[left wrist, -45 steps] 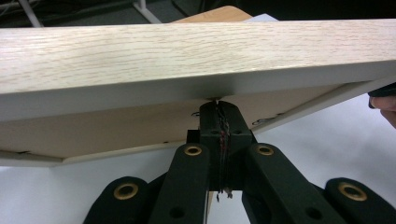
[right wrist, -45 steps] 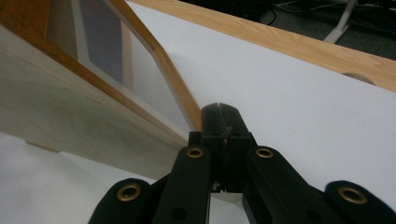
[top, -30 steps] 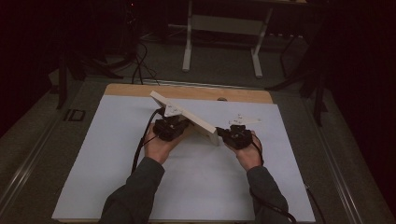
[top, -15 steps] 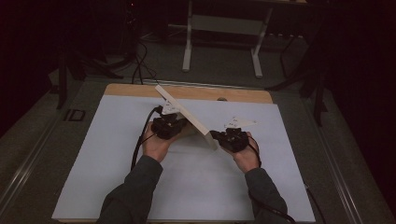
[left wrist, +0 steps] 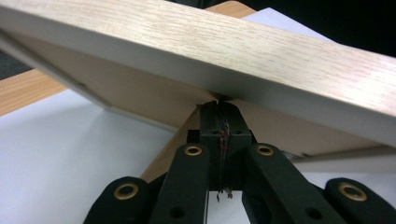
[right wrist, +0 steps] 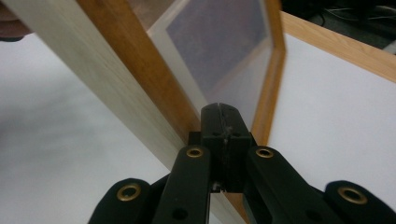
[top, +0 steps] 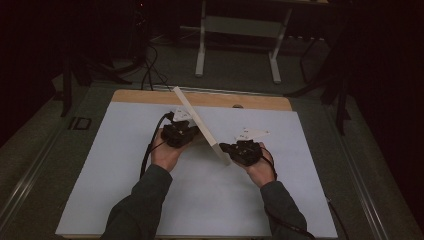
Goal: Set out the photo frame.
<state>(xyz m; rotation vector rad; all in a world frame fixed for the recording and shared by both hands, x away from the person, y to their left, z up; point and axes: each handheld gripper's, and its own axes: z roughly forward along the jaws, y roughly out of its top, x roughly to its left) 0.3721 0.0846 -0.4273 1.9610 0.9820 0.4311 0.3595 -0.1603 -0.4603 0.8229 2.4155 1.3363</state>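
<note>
Above the middle of the white sheet on the table, held a wooden picture frame clear of the surface, tilted steeply on edge, with the far corner toward the table's bare wooden strip and the near corner low between the hands. Pinched it from the back with the left gripper, jaws drawn tight together on a thin edge just under the frame's rail. Clamped it likewise with the right gripper, jaws closed on the rim beside a corner.

Looked, judging from the tilt, like the middle of a carry or a turning-over: lifted, not yet set down. Called next for a matched move of both hands, with firm pinches and wrists turning together, lest the frame twist out of one thin hold; then a gentle lowering, bottom edge first.

Showed pale oak grain on the outer rail, a warmer orange-brown inner lip, a clear pane with a grey-violet sheen, and a plain brown backing board on the other side. Seemed rigid, flat and light.
</note>
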